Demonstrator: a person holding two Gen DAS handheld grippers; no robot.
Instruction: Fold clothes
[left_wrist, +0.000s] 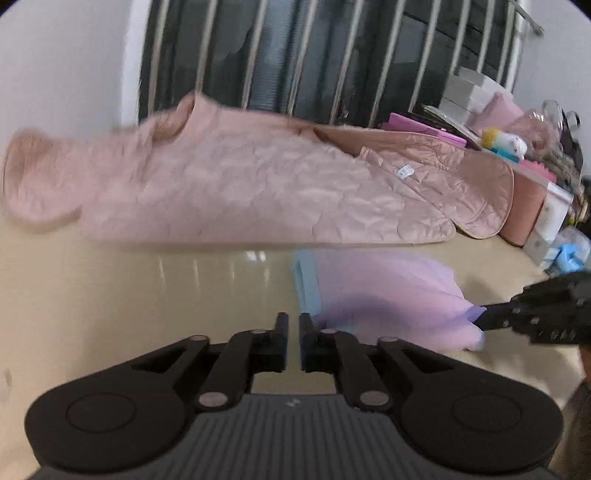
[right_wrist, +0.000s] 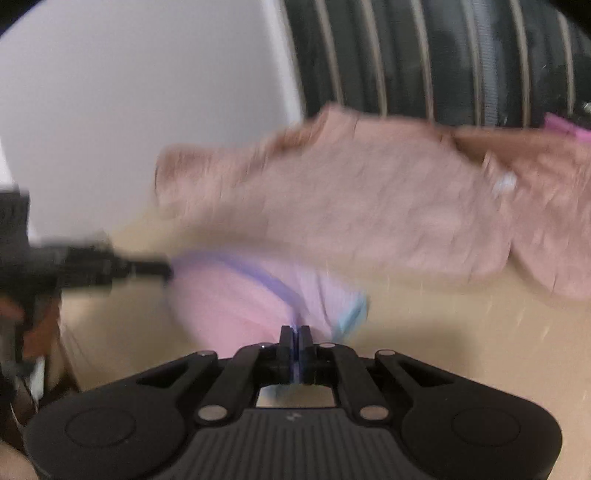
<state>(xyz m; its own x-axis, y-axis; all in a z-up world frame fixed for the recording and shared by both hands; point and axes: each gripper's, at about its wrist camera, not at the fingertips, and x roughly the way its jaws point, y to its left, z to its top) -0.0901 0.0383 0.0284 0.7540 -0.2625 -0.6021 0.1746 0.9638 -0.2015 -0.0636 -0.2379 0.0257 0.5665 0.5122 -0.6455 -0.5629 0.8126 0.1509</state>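
Observation:
A small pink and lilac skirt (left_wrist: 388, 291) with a light-blue band lies on the beige table (left_wrist: 147, 288). My right gripper (right_wrist: 295, 332) is shut on its purple hem, with the cloth (right_wrist: 236, 302) bunched just ahead of the fingers. In the left wrist view that gripper (left_wrist: 484, 315) comes in from the right and pinches the skirt's right edge. My left gripper (left_wrist: 294, 325) stands narrowly open at the skirt's left edge, with only bare table showing in the gap. In the blurred right wrist view its tip (right_wrist: 162, 267) meets the skirt's far left edge.
A pink quilted jacket (left_wrist: 258, 184) is spread across the table behind the skirt, also in the right wrist view (right_wrist: 369, 206). At the right are pink boxes (left_wrist: 528, 206), white boxes (left_wrist: 469, 92) and a plush toy (left_wrist: 506, 142). A barred window (left_wrist: 295, 55) closes the back.

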